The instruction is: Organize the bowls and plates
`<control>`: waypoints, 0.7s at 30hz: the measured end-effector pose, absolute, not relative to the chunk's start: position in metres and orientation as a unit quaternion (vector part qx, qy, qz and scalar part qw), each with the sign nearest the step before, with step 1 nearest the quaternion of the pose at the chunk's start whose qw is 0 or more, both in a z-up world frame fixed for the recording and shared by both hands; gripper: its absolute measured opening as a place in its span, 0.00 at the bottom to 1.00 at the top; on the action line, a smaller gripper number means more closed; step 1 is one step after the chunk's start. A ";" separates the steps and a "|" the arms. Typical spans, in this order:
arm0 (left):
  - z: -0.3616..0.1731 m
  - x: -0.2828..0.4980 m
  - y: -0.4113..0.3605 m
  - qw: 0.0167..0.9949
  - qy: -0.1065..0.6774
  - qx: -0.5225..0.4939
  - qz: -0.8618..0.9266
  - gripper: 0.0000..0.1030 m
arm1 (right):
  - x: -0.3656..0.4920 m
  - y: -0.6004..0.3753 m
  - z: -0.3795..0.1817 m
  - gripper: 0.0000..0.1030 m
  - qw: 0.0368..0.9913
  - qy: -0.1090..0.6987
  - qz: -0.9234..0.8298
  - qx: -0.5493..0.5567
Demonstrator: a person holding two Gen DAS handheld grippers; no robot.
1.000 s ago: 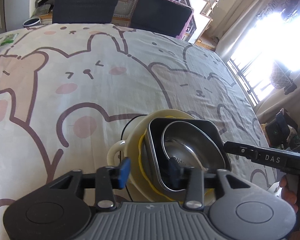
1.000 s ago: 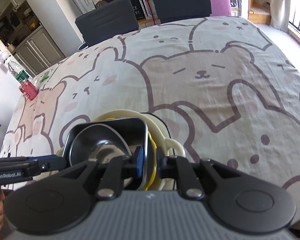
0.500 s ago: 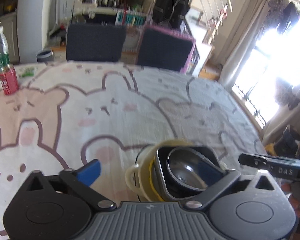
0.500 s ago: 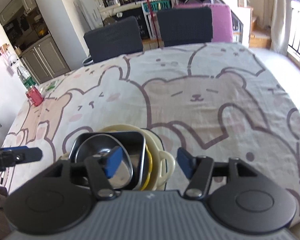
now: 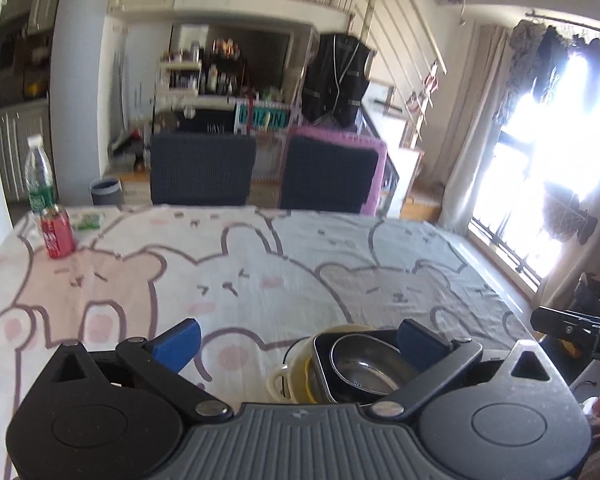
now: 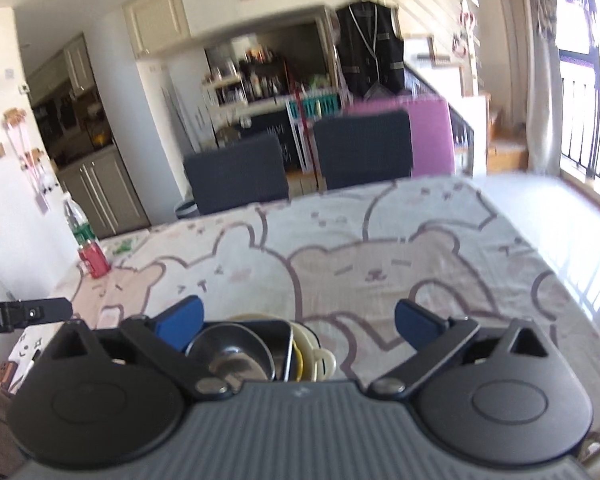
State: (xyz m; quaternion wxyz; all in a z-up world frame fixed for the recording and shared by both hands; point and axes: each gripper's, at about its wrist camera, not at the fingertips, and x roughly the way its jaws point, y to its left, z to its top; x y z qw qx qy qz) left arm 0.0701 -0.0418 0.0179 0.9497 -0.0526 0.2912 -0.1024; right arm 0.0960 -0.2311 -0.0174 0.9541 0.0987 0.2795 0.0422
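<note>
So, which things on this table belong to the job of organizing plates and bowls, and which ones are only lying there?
Belong to the job:
- steel bowl, topmost in the stack
- dark square dish under it
- yellow plate lower down
- cream handled bowl at the bottom

Only lying about:
- red can
- water bottle
- small green packet

The counter (image 5: 284, 280) lies bare across its middle and along its far edge, giving wide passage. At the near edge a nested stack of dishes (image 5: 352, 364) stands in the way. At the far left corner a red can (image 5: 57, 232) and a water bottle (image 5: 40, 178) stand together. Two dark chairs (image 5: 204, 168) line the far edge.
</note>
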 end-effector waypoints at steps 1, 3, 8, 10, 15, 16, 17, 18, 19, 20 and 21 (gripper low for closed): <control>0.019 0.064 -0.042 0.952 0.283 -0.050 -0.101 1.00 | 0.089 -0.230 -0.016 1.00 0.956 0.273 0.042 0.097; 0.020 0.051 -0.042 0.957 0.269 -0.048 -0.100 1.00 | 0.078 -0.228 -0.017 1.00 0.959 0.264 0.042 0.091; 0.015 0.019 -0.043 0.968 0.237 -0.037 -0.079 1.00 | 0.051 -0.220 -0.023 1.00 0.967 0.240 0.037 0.077; 0.010 0.009 -0.043 0.970 0.230 -0.033 -0.075 1.00 | 0.041 -0.215 -0.026 1.00 0.970 0.232 0.033 0.065; -0.006 -0.013 -0.046 0.972 0.224 -0.017 -0.073 1.00 | 0.022 -0.208 -0.035 1.00 0.972 0.226 0.026 0.051; -0.009 -0.017 -0.048 0.973 0.221 -0.010 -0.071 1.00 | 0.019 -0.208 -0.037 1.00 0.973 0.225 0.024 0.050; -0.012 -0.020 -0.048 0.973 0.220 -0.006 -0.067 1.00 | 0.015 -0.208 -0.039 1.00 0.973 0.225 0.022 0.048; -0.016 -0.022 -0.048 0.974 0.219 -0.005 -0.063 1.00 | 0.013 -0.207 -0.041 1.00 0.973 0.225 0.021 0.046; -0.019 -0.023 -0.048 0.974 0.220 -0.008 -0.060 1.00 | 0.012 -0.208 -0.042 1.00 0.973 0.226 0.019 0.045; -0.023 -0.026 -0.047 0.973 0.222 -0.011 -0.059 1.00 | 0.011 -0.207 -0.044 1.00 0.973 0.226 0.017 0.043; -0.027 -0.027 -0.047 0.973 0.224 -0.014 -0.058 1.00 | 0.009 -0.208 -0.046 1.00 0.973 0.227 0.015 0.040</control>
